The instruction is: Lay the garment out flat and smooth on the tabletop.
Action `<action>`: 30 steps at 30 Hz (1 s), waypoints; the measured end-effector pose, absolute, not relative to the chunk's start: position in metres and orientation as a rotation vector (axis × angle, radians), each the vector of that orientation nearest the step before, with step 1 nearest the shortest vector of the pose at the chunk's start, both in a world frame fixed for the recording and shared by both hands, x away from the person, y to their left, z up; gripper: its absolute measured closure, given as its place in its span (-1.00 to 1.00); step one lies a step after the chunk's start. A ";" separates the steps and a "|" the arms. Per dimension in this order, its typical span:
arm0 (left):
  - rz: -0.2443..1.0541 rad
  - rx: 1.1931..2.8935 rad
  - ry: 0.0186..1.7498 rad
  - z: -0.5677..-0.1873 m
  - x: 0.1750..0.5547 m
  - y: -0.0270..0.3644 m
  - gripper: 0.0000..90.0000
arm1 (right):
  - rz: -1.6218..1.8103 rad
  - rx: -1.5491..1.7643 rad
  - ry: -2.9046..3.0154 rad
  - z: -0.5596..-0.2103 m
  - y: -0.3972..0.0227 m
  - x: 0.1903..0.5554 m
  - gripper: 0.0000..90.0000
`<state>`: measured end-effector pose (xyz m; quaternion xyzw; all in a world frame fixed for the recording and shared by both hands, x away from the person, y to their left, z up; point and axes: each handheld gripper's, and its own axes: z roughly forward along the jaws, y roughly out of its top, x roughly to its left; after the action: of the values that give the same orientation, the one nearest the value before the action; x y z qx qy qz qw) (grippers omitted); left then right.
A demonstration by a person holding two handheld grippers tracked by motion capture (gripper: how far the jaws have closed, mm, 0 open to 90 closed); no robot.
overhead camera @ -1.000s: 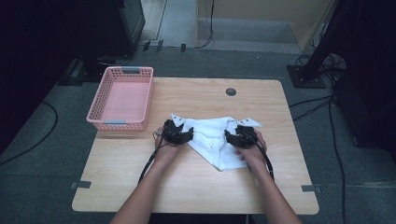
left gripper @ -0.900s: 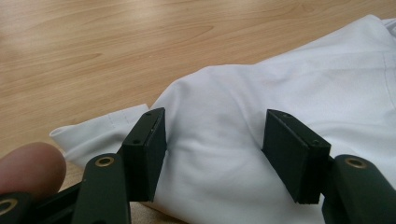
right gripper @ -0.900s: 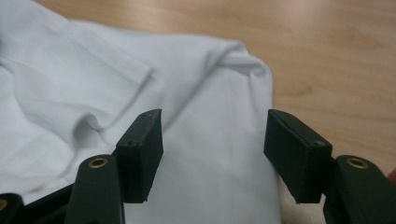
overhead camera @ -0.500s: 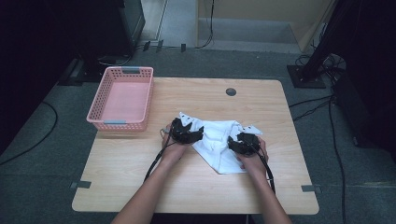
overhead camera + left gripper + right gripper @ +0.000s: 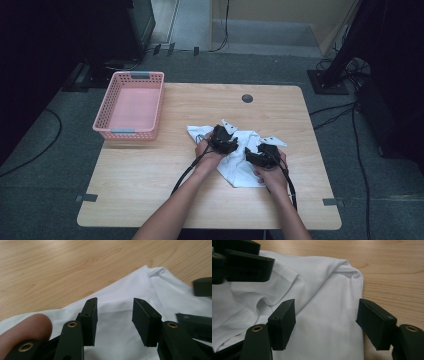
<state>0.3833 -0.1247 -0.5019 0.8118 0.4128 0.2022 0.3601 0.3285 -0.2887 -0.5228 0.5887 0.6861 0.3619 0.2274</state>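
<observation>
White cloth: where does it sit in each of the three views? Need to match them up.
High view: white cloth crumpled at table centre-right, under both grippers.
Left gripper view: it covers the lower right half, behind the open jaws.
Right gripper view: it covers the left and centre, folded edge at right.
Shared landmark: the wooden table, bare beside the cloth.
</observation>
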 end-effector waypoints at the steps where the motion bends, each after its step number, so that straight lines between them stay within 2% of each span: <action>1: 0.521 2.093 1.064 -0.502 0.383 -0.125 0.26 | 0.995 1.619 1.892 -0.523 -0.289 0.329 -0.30; 4: 0.516 2.100 1.082 -0.508 0.386 -0.129 0.32 | 1.005 1.624 1.889 -0.523 -0.290 0.329 -0.30; 9: 0.527 2.092 1.076 -0.510 0.383 -0.134 0.88 | 0.996 1.621 1.892 -0.523 -0.289 0.328 -0.30; 12: 0.487 2.068 1.073 -0.504 0.382 -0.130 0.99 | 0.991 1.617 1.892 -0.523 -0.288 0.328 -0.30; 15: 0.422 2.058 1.060 -0.498 0.380 -0.121 0.99 | 0.988 1.615 1.894 -0.523 -0.288 0.328 -0.30; 24: 0.360 1.999 1.029 -0.482 0.371 -0.102 1.00 | 0.966 1.609 1.892 -0.523 -0.287 0.328 -0.30; 30: 0.340 1.932 1.001 -0.469 0.349 -0.065 0.99 | 0.967 1.611 1.890 -0.523 -0.286 0.328 -0.30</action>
<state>0.3486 -0.0646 -0.4690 0.7822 0.4053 0.1377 0.4526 0.3277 -0.2863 -0.5229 0.5875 0.6892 0.3524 0.2359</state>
